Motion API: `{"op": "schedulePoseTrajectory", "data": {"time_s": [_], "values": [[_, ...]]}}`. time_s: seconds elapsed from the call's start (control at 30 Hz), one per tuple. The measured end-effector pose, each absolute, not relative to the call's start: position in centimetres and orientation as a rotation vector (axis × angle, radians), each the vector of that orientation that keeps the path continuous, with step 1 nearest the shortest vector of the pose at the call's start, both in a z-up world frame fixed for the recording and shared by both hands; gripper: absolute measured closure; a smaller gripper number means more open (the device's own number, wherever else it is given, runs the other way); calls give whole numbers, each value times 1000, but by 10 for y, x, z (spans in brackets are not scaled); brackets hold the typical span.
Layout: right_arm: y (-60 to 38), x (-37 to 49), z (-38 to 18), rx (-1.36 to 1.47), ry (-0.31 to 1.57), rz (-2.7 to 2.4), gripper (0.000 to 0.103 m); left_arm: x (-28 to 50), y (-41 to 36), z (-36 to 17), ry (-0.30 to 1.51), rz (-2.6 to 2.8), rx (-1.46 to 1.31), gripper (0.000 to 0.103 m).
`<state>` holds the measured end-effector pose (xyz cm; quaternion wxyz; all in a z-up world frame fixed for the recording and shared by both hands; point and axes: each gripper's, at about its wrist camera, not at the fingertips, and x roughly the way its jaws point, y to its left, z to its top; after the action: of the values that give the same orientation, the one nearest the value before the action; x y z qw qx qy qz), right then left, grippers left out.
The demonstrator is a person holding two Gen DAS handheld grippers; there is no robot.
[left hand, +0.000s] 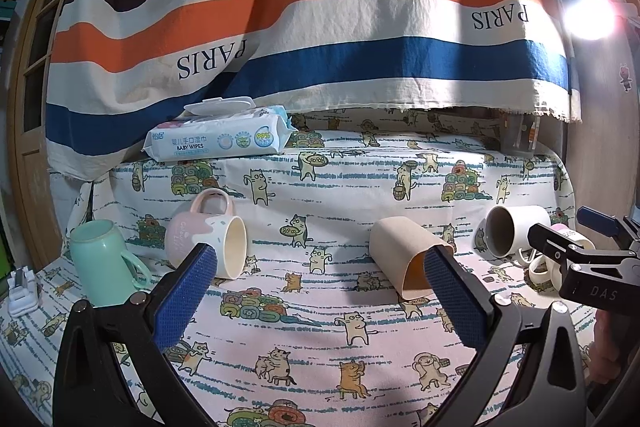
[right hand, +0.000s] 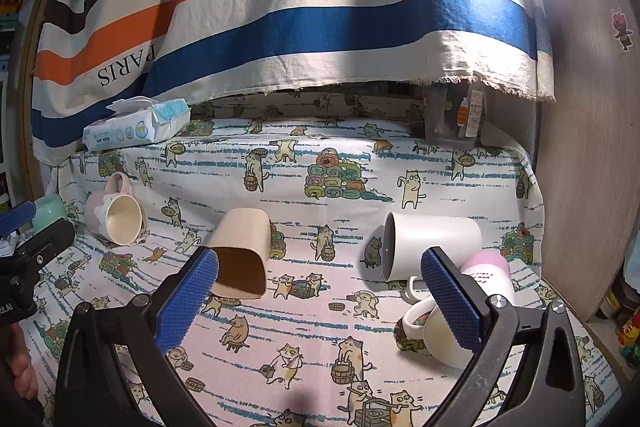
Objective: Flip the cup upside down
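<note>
I count five cups on the cat-print cloth (right hand: pixel 320 163). Taking the beige handleless cup (right hand: pixel 242 247) as landmark, it lies on its side mid-table, mouth toward me. Left of it: a pink-and-white mug (left hand: pixel 204 231) on its side, and beyond that a mint green mug (left hand: pixel 102 263) standing mouth-down. Right of it: a white mug (right hand: pixel 432 243) on its side, and just beside that a pink-and-white cup (right hand: pixel 472 303) near the table's right edge.

One pack of baby wipes (left hand: pixel 220 139) sits behind and left of the beige cup, under the striped hanging cloth (left hand: pixel 304 27).

Bare cloth lies between the beige cup and both neighbours, and in front of it.

Left gripper (left hand: pixel 320 291): tongs wide, nothing between them. Right gripper (right hand: pixel 320 295): tongs wide, empty.

Only the right wrist view shows the fifth cup whole and a clear container (right hand: pixel 456 119) at the back right; the left view shows the green mug in full.
</note>
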<state>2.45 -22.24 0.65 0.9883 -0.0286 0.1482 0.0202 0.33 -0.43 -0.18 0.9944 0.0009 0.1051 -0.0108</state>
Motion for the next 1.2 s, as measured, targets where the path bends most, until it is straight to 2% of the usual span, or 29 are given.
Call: {"op": "schedulePoseTrajectory", "data": {"time_s": [1.2], "values": [[-223, 25, 4, -54, 307, 31, 1, 10, 0, -3, 239, 9, -9, 0]]}}
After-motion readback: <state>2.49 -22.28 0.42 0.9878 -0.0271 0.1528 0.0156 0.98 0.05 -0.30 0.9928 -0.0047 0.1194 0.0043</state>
